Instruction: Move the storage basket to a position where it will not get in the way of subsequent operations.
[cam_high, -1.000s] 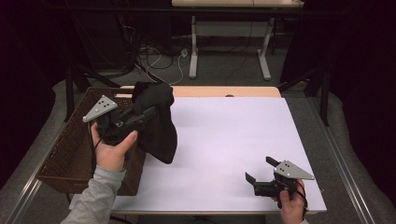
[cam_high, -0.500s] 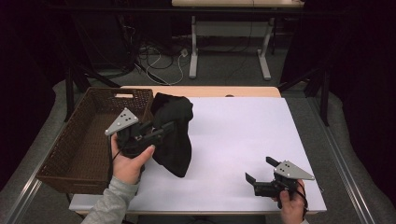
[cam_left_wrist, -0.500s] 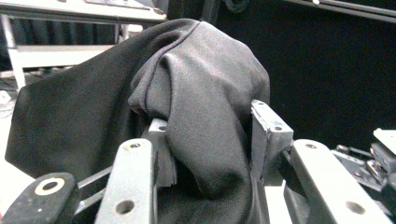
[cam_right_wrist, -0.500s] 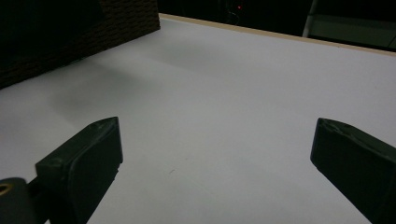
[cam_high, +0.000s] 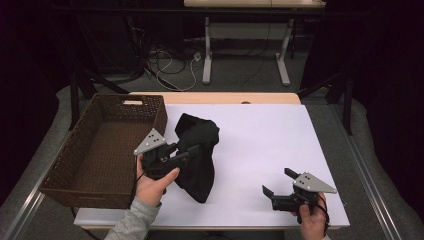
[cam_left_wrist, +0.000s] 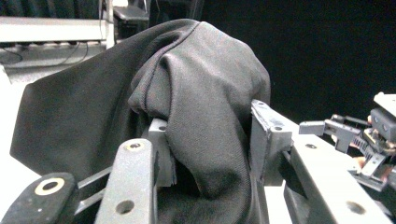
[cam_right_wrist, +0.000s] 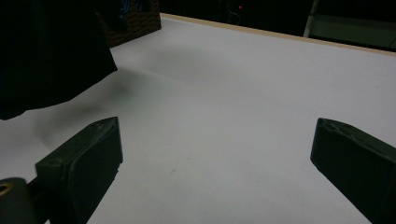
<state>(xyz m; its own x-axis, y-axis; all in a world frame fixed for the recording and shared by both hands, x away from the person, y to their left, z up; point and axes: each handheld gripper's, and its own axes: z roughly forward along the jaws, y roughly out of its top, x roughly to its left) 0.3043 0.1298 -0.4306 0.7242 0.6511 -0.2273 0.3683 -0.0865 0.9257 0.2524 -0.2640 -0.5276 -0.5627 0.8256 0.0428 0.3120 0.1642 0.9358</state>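
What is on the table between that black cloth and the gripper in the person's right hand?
Nothing: bare white table lies between the black cloth and the right gripper, as the high view shows.

No readable text, label, brand, number or sign anywhere. Checked the black cloth (cam_high: 197, 155), the wicker basket (cam_high: 65, 165), the white table sheet (cam_high: 270, 150) and both grippers' grey plates: all plain, no print or marking that can be made out.
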